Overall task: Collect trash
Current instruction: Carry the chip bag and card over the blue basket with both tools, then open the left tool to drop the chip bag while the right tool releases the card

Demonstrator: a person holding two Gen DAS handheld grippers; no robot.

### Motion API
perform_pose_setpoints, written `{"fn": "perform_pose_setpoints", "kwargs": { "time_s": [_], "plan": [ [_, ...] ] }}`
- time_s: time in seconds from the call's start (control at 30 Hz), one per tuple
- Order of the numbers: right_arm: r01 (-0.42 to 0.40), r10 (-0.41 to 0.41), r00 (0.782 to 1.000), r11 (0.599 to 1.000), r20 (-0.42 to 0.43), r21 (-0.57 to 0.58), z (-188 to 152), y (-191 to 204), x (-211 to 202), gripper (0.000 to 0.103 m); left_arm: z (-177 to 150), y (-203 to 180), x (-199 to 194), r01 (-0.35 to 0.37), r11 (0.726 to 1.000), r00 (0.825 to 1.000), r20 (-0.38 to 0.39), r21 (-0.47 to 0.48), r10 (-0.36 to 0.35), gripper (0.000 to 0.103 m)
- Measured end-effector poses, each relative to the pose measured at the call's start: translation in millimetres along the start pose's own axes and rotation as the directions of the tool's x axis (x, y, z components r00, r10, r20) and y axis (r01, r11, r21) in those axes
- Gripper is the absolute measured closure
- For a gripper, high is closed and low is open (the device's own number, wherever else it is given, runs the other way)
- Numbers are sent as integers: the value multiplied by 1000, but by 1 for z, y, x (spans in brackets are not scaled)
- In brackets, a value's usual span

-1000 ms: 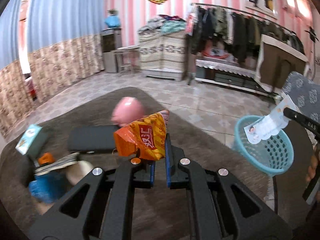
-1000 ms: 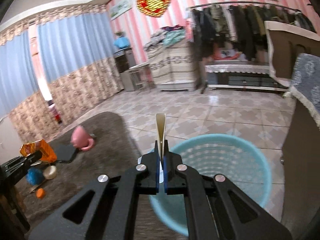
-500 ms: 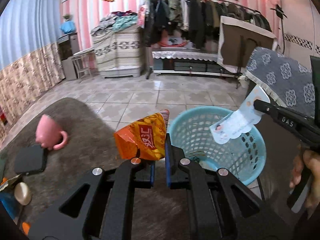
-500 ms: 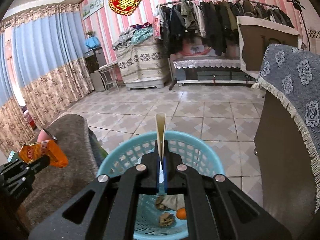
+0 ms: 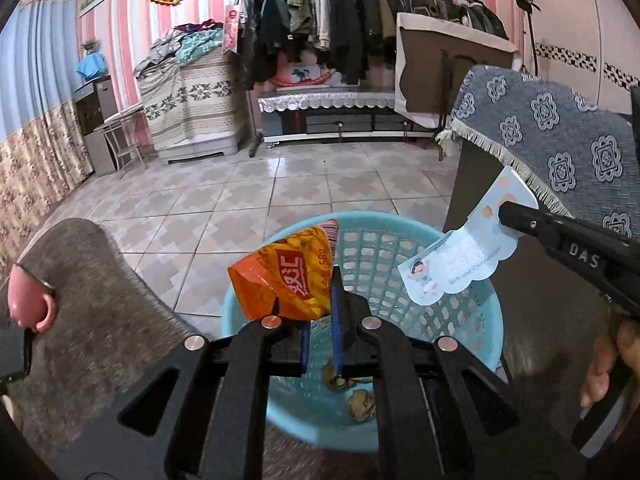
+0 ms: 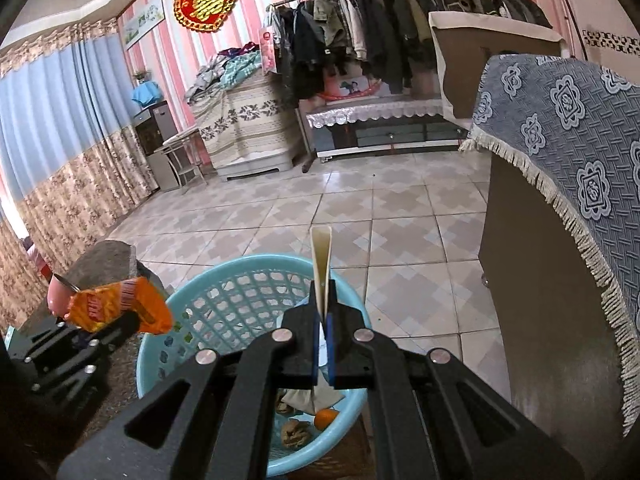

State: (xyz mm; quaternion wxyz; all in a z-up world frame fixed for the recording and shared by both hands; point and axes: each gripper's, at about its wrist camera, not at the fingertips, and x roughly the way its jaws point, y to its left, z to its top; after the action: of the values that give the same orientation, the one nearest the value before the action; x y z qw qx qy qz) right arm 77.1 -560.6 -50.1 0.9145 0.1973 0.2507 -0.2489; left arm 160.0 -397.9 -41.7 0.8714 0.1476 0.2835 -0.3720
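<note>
My left gripper [image 5: 320, 304] is shut on an orange snack wrapper [image 5: 286, 278] and holds it above the near rim of the light blue basket [image 5: 476, 344]. My right gripper [image 6: 323, 308] is shut on a pale blue paper card [image 6: 321, 262], seen edge-on, over the same basket [image 6: 244, 276]. In the left wrist view the card [image 5: 460, 260] hangs over the basket's right side from the right gripper [image 5: 505, 213]. The wrapper [image 6: 116, 308] and left gripper [image 6: 128, 320] show at the left of the right wrist view. Crumpled scraps [image 5: 360, 402] and an orange piece [image 6: 326, 418] lie in the basket.
A grey-brown table top [image 5: 92, 304] at left carries a pink cup [image 5: 26, 302] and a dark flat object [image 5: 16, 354]. A cabinet with a blue patterned cloth [image 5: 560, 132] stands right of the basket. Tiled floor [image 5: 280, 184], a clothes rack [image 5: 360, 32] and curtains lie beyond.
My left gripper swung right from the table with the wrapper until it is over the basket. My right gripper stayed over the basket with the card, shifting slightly.
</note>
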Motion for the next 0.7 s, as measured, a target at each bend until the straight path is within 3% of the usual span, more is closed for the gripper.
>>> {"fn": "perform_pose_setpoints", "kwargs": {
  "time_s": [0.03, 0.1, 0.17, 0.4, 0.5, 0.63, 0.7],
  "plan": [
    [0, 0, 1000, 1000, 0, 3, 1, 0, 1, 100, 2, -2, 3, 5, 1000, 1000, -4, 3, -5, 88],
    [-1, 1, 1000, 1000, -2, 10, 1, -2, 2, 100, 4, -6, 6, 0, 1000, 1000, -3, 13, 0, 67],
    [-2, 2, 1000, 1000, -7, 10, 2, -5, 5, 100, 5, -8, 6, -12, 1000, 1000, 7, 20, 12, 56],
    [-13, 13, 1000, 1000, -19, -18, 0, 8, 7, 100, 1, 18, -5, -94, 995, 995, 24, -27, 95, 26],
    [-20, 19, 999, 999, -45, -40, -3, 19, 13, 100, 0, 34, -13, -138, 989, 989, 36, -58, 140, 17],
    [-13, 7, 997, 997, -73, -77, -5, 36, 23, 98, -7, 64, -27, -194, 974, 979, 32, -120, 199, 13],
    [4, -10, 997, 997, -74, -83, -5, 45, 26, 83, -10, 74, -34, -216, 968, 975, 29, -130, 221, 13]
  ]
}}
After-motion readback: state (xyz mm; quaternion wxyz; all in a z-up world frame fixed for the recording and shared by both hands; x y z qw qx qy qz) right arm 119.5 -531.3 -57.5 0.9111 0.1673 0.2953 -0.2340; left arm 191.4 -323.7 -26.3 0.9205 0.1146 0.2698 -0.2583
